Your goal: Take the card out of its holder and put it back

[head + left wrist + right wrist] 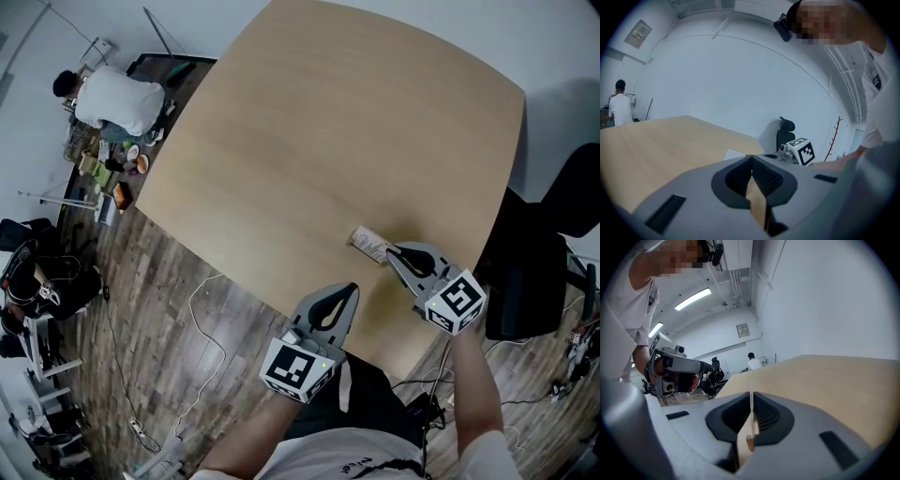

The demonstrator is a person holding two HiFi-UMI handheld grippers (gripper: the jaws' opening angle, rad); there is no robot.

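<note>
The right hand-held gripper (392,251) is clenched on the thin end of the card holder (367,242), close to the near edge of the surface (328,141), toward its right corner. The left hand-held gripper (351,290) hovers nearby at that edge, jaws pressed together and empty.

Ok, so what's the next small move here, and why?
Probably open the left tool and bring it to the free end of the card holder: the right tool pinches its near edge, while the left is shut, empty and apart.
</note>
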